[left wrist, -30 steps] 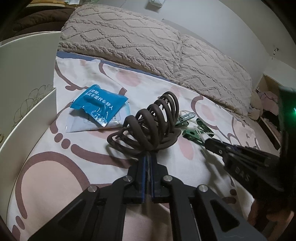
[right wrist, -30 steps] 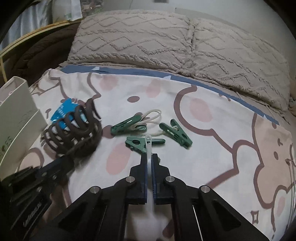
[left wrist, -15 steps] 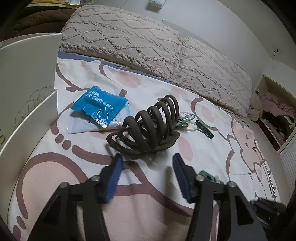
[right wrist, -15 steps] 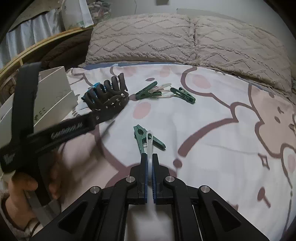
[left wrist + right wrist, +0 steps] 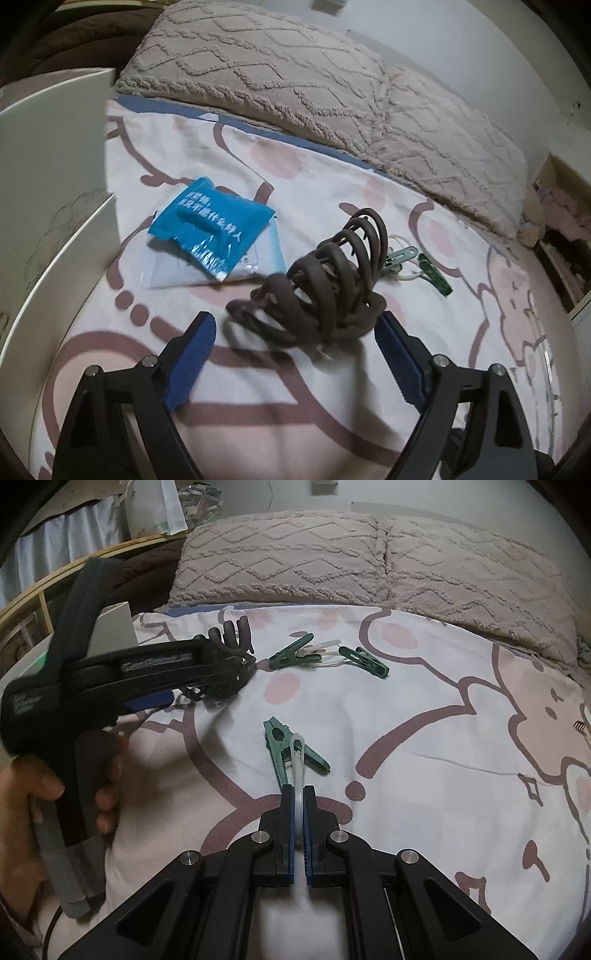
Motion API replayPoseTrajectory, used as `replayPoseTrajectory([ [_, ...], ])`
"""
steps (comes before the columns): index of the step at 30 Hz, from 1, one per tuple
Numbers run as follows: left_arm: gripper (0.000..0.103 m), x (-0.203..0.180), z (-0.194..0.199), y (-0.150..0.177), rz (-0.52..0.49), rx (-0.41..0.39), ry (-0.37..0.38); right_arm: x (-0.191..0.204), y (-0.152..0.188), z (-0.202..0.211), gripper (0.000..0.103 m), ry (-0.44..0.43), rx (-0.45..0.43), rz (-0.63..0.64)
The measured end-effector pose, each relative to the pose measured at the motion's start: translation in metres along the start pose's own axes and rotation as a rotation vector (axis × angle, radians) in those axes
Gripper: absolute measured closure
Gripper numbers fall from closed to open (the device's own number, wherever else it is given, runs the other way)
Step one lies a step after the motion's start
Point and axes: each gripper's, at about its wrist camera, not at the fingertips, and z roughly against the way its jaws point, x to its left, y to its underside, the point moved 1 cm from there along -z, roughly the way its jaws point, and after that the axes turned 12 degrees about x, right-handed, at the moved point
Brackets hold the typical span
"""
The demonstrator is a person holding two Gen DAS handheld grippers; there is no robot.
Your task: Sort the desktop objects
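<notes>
A brown claw hair clip [image 5: 325,284] lies on the patterned bedsheet. My left gripper [image 5: 295,345] is open, its blue pads on either side of the clip's near end without gripping it. My right gripper [image 5: 298,805] is shut on the white loop of a green clothespin [image 5: 286,747], which hangs ahead of the fingers just over the sheet. Two more green clothespins [image 5: 328,657] with white loops lie further back; they also show in the left wrist view [image 5: 417,258]. A blue packet [image 5: 210,225] lies left of the hair clip.
A white box [image 5: 48,177] stands at the left edge of the bed. Two beige knitted pillows [image 5: 369,557] line the back. The left gripper's body and the hand holding it [image 5: 74,709] fill the left of the right wrist view.
My left gripper let go of the hair clip and opened wide; the clip now rests on the sheet. My right gripper pulled one green clothespin back, away from the other two.
</notes>
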Motion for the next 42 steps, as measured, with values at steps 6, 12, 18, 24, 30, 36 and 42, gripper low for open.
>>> replayPoseTrajectory([
  [6, 0.030, -0.006, -0.005, -0.002, -0.038, 0.005, -0.003, 0.002, 0.000, -0.001, 0.099, 0.016, -0.002, 0.008],
  [12, 0.041, -0.002, -0.002, -0.002, -0.025, -0.013, 0.059, 0.003, 0.002, -0.001, 0.099, 0.025, -0.003, 0.012],
  [18, 0.043, 0.002, 0.002, 0.000, -0.016, -0.028, 0.094, 0.005, 0.002, 0.000, 0.099, 0.034, -0.002, 0.016],
  [24, 0.043, 0.000, 0.008, 0.007, -0.026, -0.037, 0.088, 0.004, 0.003, 0.000, 0.099, 0.032, -0.001, 0.013],
  [30, 0.043, 0.000, 0.014, 0.016, -0.032, -0.031, 0.078, 0.004, 0.003, 0.001, 0.099, 0.027, -0.001, 0.010],
  [36, 0.043, -0.002, 0.019, 0.029, -0.065, -0.011, 0.042, 0.001, 0.003, 0.002, 0.099, 0.000, -0.002, -0.002],
  [42, 0.043, 0.000, 0.041, 0.049, -0.095, -0.026, 0.019, -0.006, 0.003, 0.002, 0.099, -0.056, -0.001, -0.035],
])
